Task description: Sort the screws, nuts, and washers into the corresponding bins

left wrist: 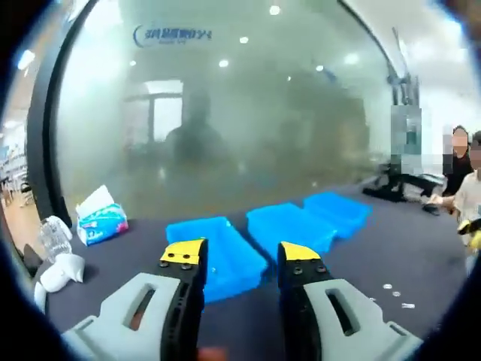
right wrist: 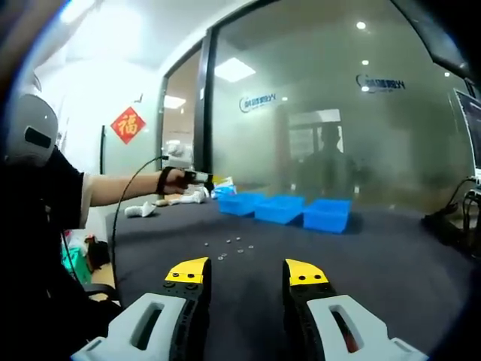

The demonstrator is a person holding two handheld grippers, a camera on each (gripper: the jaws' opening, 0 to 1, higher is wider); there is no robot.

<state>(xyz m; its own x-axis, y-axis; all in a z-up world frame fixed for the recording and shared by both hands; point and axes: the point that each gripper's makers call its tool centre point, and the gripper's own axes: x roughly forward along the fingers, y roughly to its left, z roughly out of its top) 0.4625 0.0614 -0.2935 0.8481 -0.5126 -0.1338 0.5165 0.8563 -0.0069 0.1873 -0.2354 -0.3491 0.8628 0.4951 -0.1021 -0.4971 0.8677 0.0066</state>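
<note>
Right gripper view: my right gripper (right wrist: 246, 274) is apart and empty, like my left gripper (left wrist: 242, 256). I should descend on one small silvery fastener (right wrist: 229, 249), then carry it to the blue plastic bins (right wrist: 282, 208).

Dark table (right wrist: 391, 256) — blue bins (right wrist: 284, 208), hardware (loose) (right wrist: 229, 247)

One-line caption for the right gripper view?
Open right gripper faces small hardware pieces on a dark table, three blue bins beyond.

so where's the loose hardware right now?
In the right gripper view, the small metal pieces lie scattered on the dark table, ahead of the open right tool and nearer than the three blue bins.
</note>
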